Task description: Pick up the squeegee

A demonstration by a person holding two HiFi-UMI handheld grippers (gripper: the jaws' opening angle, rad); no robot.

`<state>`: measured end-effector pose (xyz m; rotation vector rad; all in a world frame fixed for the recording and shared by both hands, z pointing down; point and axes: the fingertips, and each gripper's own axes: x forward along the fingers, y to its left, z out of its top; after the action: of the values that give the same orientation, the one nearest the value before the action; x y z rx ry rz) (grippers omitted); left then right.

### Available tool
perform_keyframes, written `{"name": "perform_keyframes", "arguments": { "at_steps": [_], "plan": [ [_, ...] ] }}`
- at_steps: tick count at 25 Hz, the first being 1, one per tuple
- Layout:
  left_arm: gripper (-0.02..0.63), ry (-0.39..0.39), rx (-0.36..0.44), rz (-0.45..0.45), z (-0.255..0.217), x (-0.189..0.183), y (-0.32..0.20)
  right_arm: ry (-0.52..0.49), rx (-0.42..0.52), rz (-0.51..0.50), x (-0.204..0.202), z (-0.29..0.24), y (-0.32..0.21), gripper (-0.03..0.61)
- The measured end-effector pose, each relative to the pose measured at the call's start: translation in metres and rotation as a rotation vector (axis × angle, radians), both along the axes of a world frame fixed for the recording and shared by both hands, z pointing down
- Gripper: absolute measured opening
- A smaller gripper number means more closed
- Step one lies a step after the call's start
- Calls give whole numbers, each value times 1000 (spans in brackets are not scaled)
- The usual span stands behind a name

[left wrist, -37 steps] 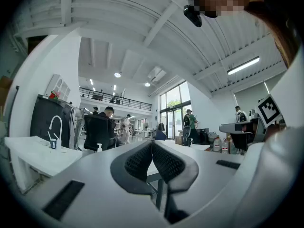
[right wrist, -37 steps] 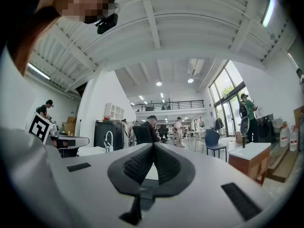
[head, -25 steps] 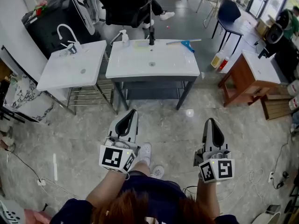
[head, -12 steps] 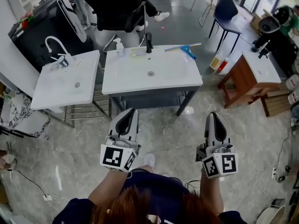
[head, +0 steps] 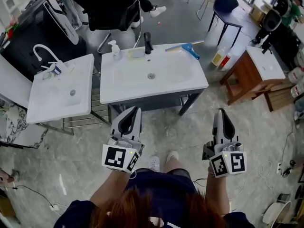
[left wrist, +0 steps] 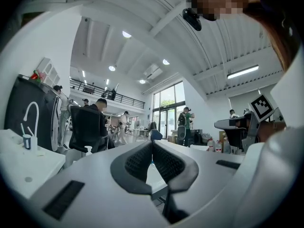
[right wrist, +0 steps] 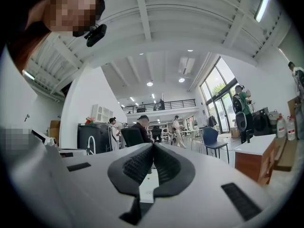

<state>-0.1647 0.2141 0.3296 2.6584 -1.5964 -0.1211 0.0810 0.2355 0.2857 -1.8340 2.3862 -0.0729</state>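
The squeegee [head: 186,47], with a blue handle and a long pale blade, lies on the back right rim of the white sink [head: 156,91] in the head view. My left gripper [head: 136,109] is held level in front of the sink's near edge, jaws shut with nothing between them. My right gripper [head: 221,112] hovers over the floor to the right of the sink, well short of the squeegee, also shut and empty. In the left gripper view the pads [left wrist: 164,161] meet at the tip. The right gripper view shows its pads [right wrist: 166,165] closed together.
A black faucet [head: 147,42] and a soap bottle [head: 114,50] stand at the sink's back. A second white sink [head: 57,96] is to the left. At the right are a wooden table [head: 251,75], bottles on the floor [head: 220,58] and a blue chair [head: 225,6].
The sink and squeegee have come closer and lower in the head view as the person walked forward. Both grippers stayed shut and level.
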Motion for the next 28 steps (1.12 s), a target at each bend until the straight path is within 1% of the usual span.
{"name": "perform_keyframes", "arguments": {
  "at_steps": [4,7,14,17,22,28],
  "plan": [
    [21,0,-12,-15,7,-2,-22,-4,-8,-9,1,6,-26,17],
    [20,-4,-18,-43,8,-10,-38,-9,-19,-31,-3,12,-52,16],
    [21,-17,-11,-126,6,-18,-103,-25,6,-116,-10,8,-140,16],
    [21,-15,-17,-149,2,-4,-147,-25,1,-147,0,6,-188,16],
    [21,-12,-1,-172,-12,30,-223,-25,-1,-186,30,-2,-271,16],
    [21,-11,8,-212,-9,65,-297,-22,-6,-227,67,2,-351,17]
  ]
}}
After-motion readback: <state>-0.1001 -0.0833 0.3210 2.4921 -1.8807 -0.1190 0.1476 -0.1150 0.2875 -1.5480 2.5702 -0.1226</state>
